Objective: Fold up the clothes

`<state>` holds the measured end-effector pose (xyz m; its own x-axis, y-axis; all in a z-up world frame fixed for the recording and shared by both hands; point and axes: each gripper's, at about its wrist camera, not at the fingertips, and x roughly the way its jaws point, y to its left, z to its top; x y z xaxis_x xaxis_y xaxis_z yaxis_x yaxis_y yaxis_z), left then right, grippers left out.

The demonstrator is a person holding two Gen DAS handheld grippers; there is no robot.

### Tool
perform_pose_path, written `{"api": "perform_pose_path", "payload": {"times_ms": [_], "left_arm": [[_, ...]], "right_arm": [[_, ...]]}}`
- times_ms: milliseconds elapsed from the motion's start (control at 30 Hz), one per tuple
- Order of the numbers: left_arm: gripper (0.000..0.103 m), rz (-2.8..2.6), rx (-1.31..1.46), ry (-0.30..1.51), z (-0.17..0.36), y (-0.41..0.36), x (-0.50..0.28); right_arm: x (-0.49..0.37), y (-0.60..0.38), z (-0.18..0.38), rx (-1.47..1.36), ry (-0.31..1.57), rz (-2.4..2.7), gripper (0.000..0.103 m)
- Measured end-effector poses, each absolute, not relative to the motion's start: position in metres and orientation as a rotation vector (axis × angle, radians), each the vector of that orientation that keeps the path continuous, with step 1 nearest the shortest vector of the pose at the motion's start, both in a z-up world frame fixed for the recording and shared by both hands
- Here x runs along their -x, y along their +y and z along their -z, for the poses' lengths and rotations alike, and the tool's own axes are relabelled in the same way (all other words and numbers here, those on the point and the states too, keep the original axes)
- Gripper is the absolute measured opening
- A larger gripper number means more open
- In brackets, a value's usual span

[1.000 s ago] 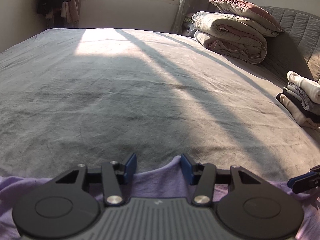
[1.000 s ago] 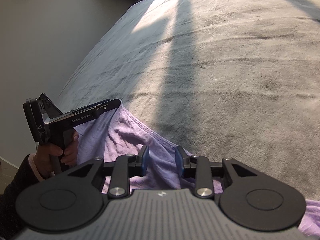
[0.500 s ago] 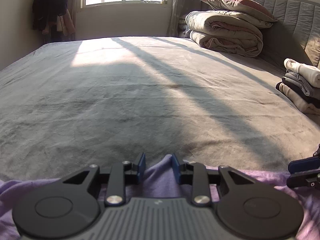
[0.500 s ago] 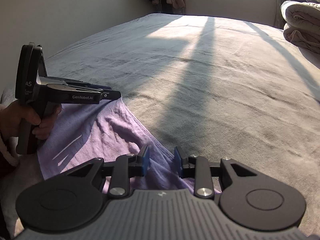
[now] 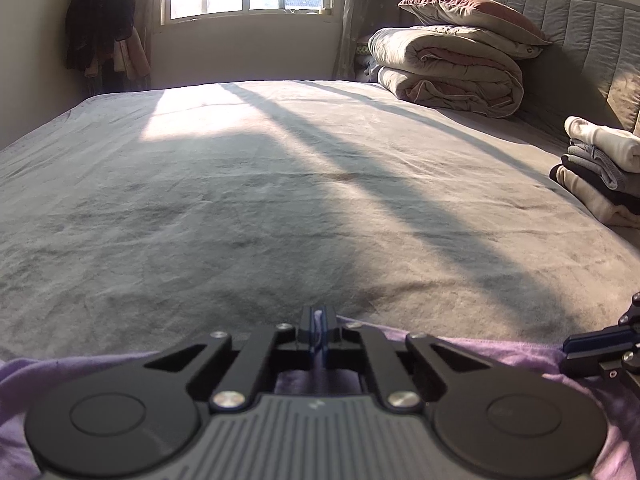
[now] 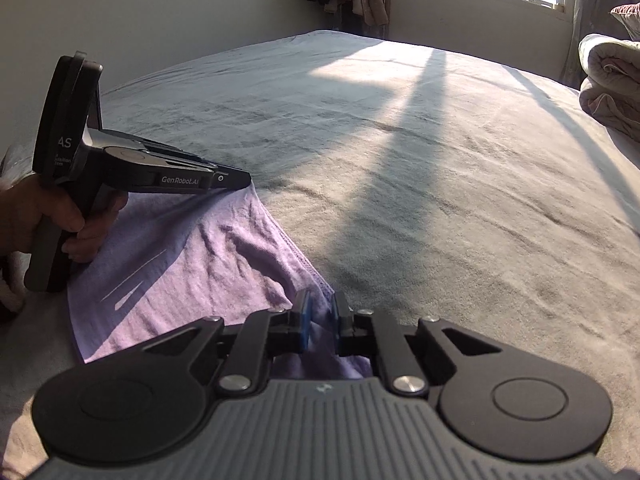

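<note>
At the near edge of the bed (image 5: 280, 200), a purple garment (image 6: 192, 264) lies crumpled, its hemmed far edge running left to right between the two tools. The left hand-held gripper (image 5: 319, 330) is clamped on a pinch of that edge; the right hand-held gripper (image 6: 319, 316) straddles the same hem further along, its jaws narrowed around the cloth but a gap showing. Both sit directly on the hem, so neither is nearer. Ahead, the grey bed is bare far across. At the right edge stands a pile of folded clothes (image 5: 600, 172), with rolled quilts (image 5: 448, 72) by the headboard, well clear.
</note>
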<state>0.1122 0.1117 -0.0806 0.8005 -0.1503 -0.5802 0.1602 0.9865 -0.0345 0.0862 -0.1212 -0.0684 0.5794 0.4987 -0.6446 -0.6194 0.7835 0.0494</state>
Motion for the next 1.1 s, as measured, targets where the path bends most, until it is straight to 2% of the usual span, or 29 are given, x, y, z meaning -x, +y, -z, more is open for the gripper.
{"api": "perform_pose_path", "payload": {"times_ms": [67, 300, 467, 533, 567, 600, 667, 800, 833, 867, 933, 1100], "left_arm": [[0.002, 0.159, -0.017, 0.612, 0.080, 0.111, -0.111], [0.002, 0.110, -0.001, 0.557, 0.075, 0.115, -0.105], [0.003, 0.090, -0.055, 0.607, 0.085, 0.106, -0.114], [0.007, 0.080, -0.077, 0.604, 0.083, 0.103, -0.113], [0.011, 0.075, -0.082, 0.602, 0.081, 0.103, -0.111], [0.014, 0.071, -0.086, 0.601, 0.080, 0.103, -0.109], [0.030, 0.068, -0.082, 0.593, 0.074, 0.104, -0.102], [0.033, 0.103, -0.079, 0.591, 0.067, 0.099, -0.083], [0.035, 0.118, -0.079, 0.594, 0.066, 0.097, -0.078], [0.035, 0.136, -0.085, 0.600, 0.065, 0.094, -0.073], [0.037, 0.173, -0.096, 0.610, 0.063, 0.087, -0.063], [0.041, 0.271, -0.116, 0.607, 0.054, 0.065, -0.040]], "right_arm": [[-0.085, -0.119, 0.070, 0.197, 0.684, -0.661, 0.003], [-0.061, -0.110, 0.053, 0.310, 0.536, -0.607, 0.003], [-0.072, -0.110, 0.069, 0.296, 0.569, -0.571, 0.003], [-0.077, -0.113, 0.078, 0.263, 0.599, -0.560, 0.008], [-0.077, -0.115, 0.075, 0.257, 0.605, -0.554, 0.015], [-0.076, -0.118, 0.071, 0.252, 0.612, -0.548, 0.019], [-0.072, -0.128, 0.059, 0.245, 0.611, -0.547, 0.019], [-0.065, -0.160, 0.038, 0.213, 0.622, -0.513, 0.020], [-0.063, -0.170, 0.035, 0.197, 0.623, -0.500, 0.022], [-0.062, -0.180, 0.032, 0.180, 0.624, -0.483, 0.030], [-0.058, -0.196, 0.031, 0.157, 0.636, -0.451, 0.036], [-0.048, -0.238, 0.026, 0.101, 0.665, -0.373, 0.036]]}}
